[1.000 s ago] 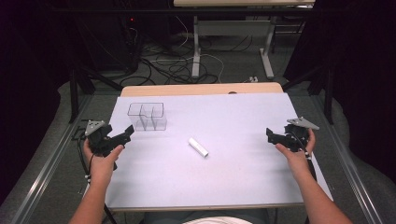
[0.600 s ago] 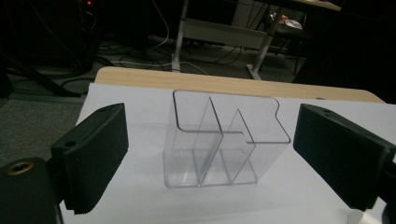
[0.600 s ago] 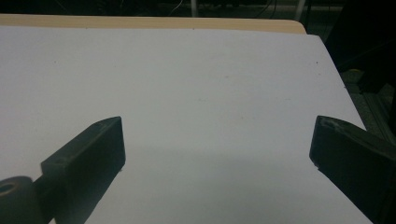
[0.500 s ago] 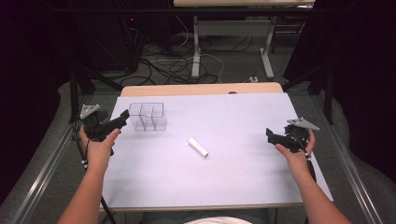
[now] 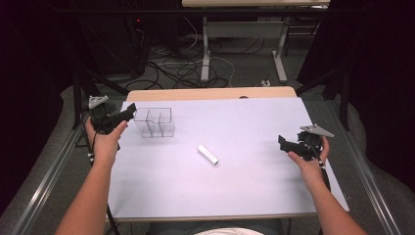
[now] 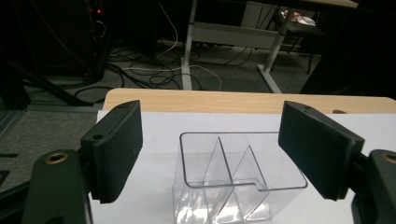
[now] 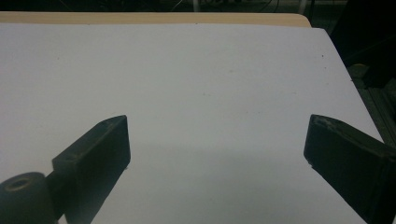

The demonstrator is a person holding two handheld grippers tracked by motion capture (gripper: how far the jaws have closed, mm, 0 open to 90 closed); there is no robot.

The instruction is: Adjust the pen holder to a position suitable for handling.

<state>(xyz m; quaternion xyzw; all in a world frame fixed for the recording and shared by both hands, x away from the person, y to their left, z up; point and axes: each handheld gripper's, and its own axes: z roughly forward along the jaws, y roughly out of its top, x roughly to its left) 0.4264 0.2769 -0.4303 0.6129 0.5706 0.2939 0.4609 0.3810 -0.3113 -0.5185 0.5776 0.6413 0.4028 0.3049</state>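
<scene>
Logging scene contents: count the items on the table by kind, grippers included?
Clear divided box: 1
White cylinder: 1
Grippers: 2, the left gripper and the right gripper, both open and held just above the table
Total: 4

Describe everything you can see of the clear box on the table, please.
The box looks like clear plastic, open on top, with thin inner walls that split it into compartments; all look empty. It stands upright on the white sheet, near the far left corner. The left gripper is open just before it, not touching.
</scene>
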